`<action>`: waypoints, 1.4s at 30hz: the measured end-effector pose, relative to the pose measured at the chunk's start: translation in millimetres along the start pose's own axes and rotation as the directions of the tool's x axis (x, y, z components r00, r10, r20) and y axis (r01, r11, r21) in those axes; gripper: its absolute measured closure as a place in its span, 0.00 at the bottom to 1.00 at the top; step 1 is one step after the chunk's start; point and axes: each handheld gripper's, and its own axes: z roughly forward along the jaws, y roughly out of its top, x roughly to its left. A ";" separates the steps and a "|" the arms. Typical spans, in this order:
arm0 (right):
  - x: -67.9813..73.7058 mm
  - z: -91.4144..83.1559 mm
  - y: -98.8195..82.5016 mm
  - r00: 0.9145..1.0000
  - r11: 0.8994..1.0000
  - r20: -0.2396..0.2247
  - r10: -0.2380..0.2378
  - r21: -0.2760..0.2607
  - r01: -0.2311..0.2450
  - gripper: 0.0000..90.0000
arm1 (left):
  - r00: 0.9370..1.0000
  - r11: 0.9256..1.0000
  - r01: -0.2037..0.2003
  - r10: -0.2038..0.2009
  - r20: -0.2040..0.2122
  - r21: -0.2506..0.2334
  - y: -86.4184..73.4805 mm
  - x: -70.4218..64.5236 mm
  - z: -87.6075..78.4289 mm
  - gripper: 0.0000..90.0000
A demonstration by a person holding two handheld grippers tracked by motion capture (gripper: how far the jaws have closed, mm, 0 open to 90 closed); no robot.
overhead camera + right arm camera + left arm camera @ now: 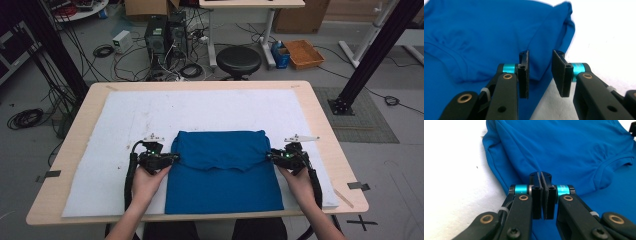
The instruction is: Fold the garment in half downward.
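Observation:
A blue shirt (222,170) lies folded on the white mat (200,107), its top part turned down over the lower part. My left gripper (175,157) is at the shirt's left edge. In the left gripper view its jaws (540,176) stand pressed together, with creases of the blue shirt (564,150) running into them. My right gripper (270,155) is at the shirt's right edge. In the right gripper view it (540,56) is open, with the folded edge of the shirt (474,30) lying between the pads (524,72) and not pinched.
The mat covers most of the wooden table (320,125). Beyond the table's far edge stand a black stool (238,61), computer towers (165,35) with loose cables, and an orange tray (303,53). Black frame posts (372,55) rise at both sides.

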 end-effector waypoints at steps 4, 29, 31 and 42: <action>2.3 3.1 -1.1 1.000 1.000 -0.013 -0.014 0.018 0.014 0.91 | 1.000 1.000 -0.002 0.002 0.002 -0.004 0.0 -0.5 -0.9 0.98; 19.4 -41.2 -5.3 0.994 0.998 -0.092 -0.056 -0.038 0.053 0.99 | 0.993 0.999 -0.032 0.036 0.110 -0.041 -10.5 -23.5 -45.9 0.99; 21.6 -48.3 -10.5 0.993 0.997 -0.099 -0.067 -0.041 0.064 0.99 | 0.992 0.999 -0.031 0.035 0.125 -0.035 -18.0 -26.9 -52.3 0.99; 41.9 -82.4 -43.2 0.984 0.993 -0.133 -0.119 -0.032 0.115 0.99 | 0.982 0.999 -0.050 0.048 0.181 0.009 -56.4 -49.2 -83.3 0.99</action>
